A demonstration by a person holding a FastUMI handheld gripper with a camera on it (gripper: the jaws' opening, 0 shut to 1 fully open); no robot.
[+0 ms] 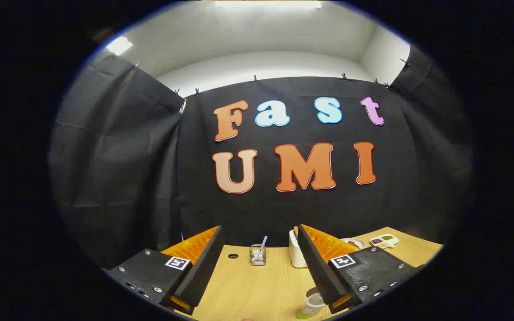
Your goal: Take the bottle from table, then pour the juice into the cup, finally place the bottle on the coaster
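Observation:
My gripper [259, 228] is open, its two orange-and-black fingers spread wide above the wooden table [257, 290]. A small bottle [312, 305] with a grey cap, a pale label and green juice stands low down beside the inner face of the right finger [317, 263], which hides part of it. Nothing is between the pads. A small clear glass [257, 254] with a straw-like stick in it stands farther back on the table, beyond the fingertips and between them.
A white tub [296, 256] stands at the back, next to the right fingertip. Beyond the right finger lie a round dish [355, 243] and a small two-part dish [384, 240]. A cable hole [233, 256] is near the left finger. Black cloth walls off the back.

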